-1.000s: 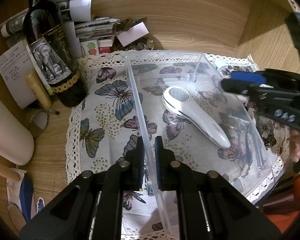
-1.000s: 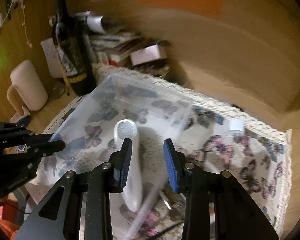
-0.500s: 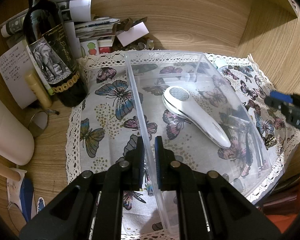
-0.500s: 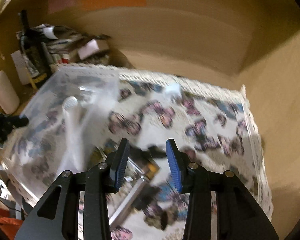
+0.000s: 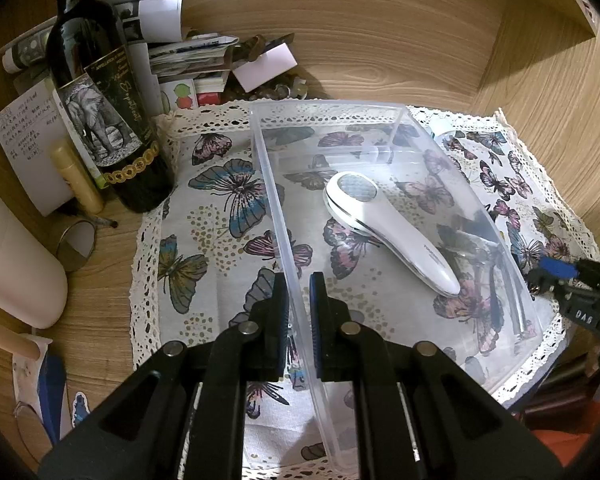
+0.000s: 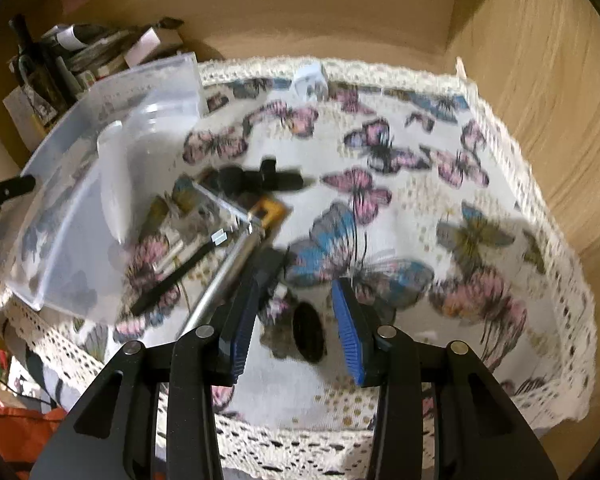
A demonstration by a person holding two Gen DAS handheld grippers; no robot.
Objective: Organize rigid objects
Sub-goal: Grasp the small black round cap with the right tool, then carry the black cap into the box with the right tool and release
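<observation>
A clear plastic bin (image 5: 380,106) stands on a butterfly cloth (image 5: 220,200) with a white handheld device (image 5: 384,228) lying inside it. My left gripper (image 5: 299,308) is shut on the bin's left wall. In the right wrist view the bin (image 6: 100,120) is at the left. My right gripper (image 6: 296,332) is open and empty, low over a small black round disc (image 6: 309,332) on the cloth. Loose objects lie beside the bin: a black gadget (image 6: 256,179), a yellow piece (image 6: 269,213), a silver rod (image 6: 220,276) and a black stick (image 6: 172,284). The right gripper also shows at the left wrist view's right edge (image 5: 556,276).
A dark wine bottle (image 5: 100,92), papers and small clutter (image 5: 188,56) crowd the back left corner. A cream cylinder (image 5: 12,264) lies at the left. Wooden walls (image 5: 540,80) enclose the back and right. A small white object (image 6: 310,78) sits near the cloth's back edge.
My right gripper has swung away from over the bin, to the right and down toward the loose objects on the cloth. The left gripper and bin have not moved.
</observation>
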